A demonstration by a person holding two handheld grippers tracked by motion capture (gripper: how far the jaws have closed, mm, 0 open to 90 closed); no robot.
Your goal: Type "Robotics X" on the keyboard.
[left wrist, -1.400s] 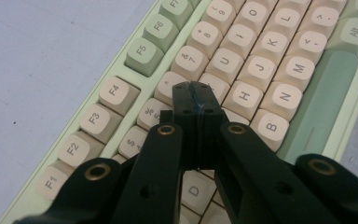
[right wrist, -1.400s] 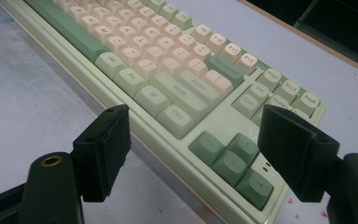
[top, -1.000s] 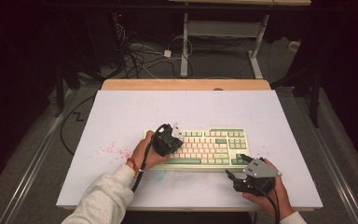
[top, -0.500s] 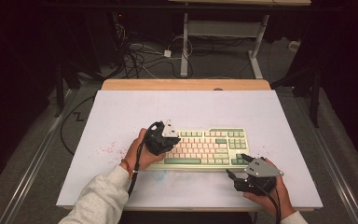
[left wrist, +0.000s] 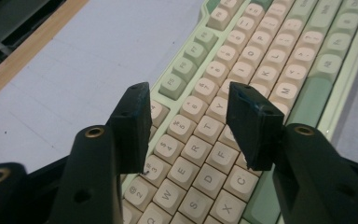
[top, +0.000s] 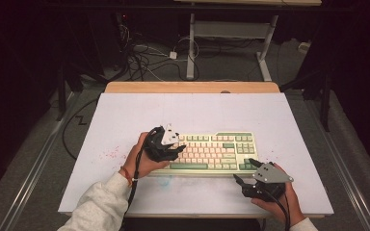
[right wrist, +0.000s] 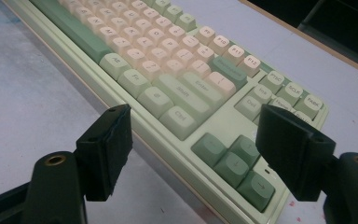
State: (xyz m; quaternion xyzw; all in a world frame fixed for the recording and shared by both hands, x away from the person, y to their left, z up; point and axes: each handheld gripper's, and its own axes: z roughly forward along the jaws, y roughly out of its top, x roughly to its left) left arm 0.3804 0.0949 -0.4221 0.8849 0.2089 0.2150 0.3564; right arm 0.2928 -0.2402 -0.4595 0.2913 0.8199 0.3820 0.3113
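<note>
Centrally, a pale green keyboard (top: pixel 211 152) with cream and green keys lies flat on the white table (top: pixel 125 115), toward the near edge, long side running left to right; no container stands on the table; left gripper (top: pixel 174 149) held in the left hand (top: pixel 139 161) over the keyboard's left end, jaws released and set apart with nothing between them; in the left gripper view (left wrist: pixel 189 126) the jaws hang above the number and letter rows, whether they touch the keys I cannot tell; right gripper (top: pixel 243 174) in the right hand (top: pixel 279 202) near the table's front edge, just beside the keyboard's near right corner, jaws likewise released and empty; in the right gripper view (right wrist: pixel 196 144) the jaws straddle the sight of the arrow keys (right wrist: pixel 235 161), apart from the board; faint pink specks (top: pixel 108 154) on the table left of the left hand; a wooden strip (top: pixel 192 87) shows along the far edge; beyond it, on the dark floor, a tangle of cables (top: pixel 147 60) and a white desk frame (top: pixel 231 33); a light sleeve (top: pixel 99 207) covers the left forearm; a black cable (top: pixel 135 192) trails from the left gripper along the wrist.
</note>
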